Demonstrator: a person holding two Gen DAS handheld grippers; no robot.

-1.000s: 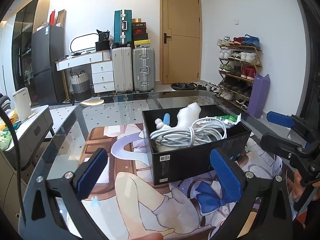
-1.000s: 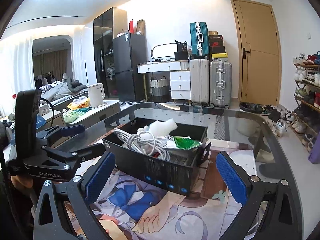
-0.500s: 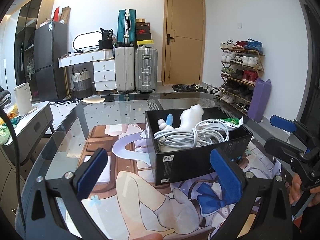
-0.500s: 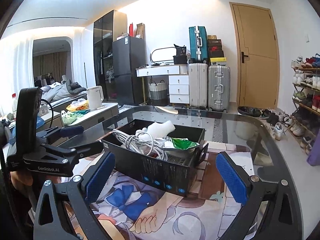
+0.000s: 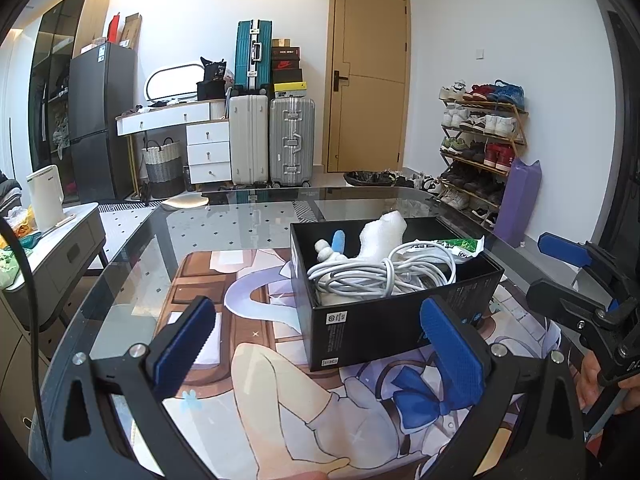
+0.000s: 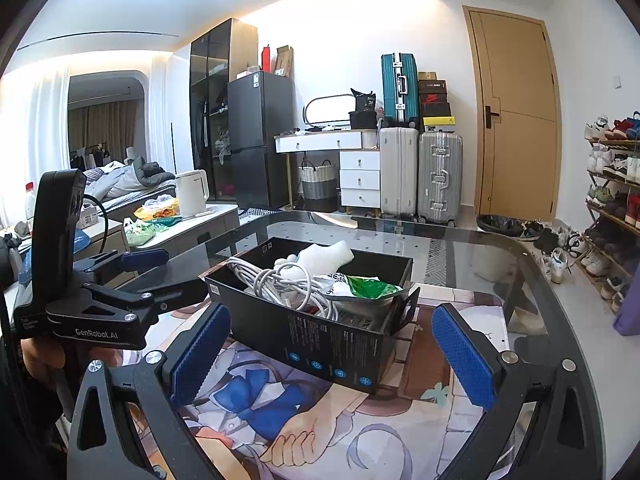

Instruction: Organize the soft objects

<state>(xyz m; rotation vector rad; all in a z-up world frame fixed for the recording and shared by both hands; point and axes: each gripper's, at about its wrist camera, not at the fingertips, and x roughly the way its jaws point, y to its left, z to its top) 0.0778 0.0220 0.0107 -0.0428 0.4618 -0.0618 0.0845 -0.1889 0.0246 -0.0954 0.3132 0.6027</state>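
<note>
Left gripper [image 5: 320, 344]: jaws wide, empty.
Right gripper [image 6: 332, 348]: jaws wide, empty.
Black box [image 5: 400, 320]: just ahead of both, on the mat [image 5: 260, 380].
Contents: white cable [image 5: 372, 276], white sock [image 5: 380, 232], green packet [image 5: 460, 246].
Progress: apparently near done; nothing soft visible outside the box.

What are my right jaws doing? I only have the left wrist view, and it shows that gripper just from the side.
Observer: The right gripper has its jaws wide open and empty. The black box sits ahead of them, touching neither pad.
Operator: And the end of the box that faces away from me, is it closed up?
Observer: No. The end flap beside the green packet stands out from the box rather than lying flat against it.
</note>
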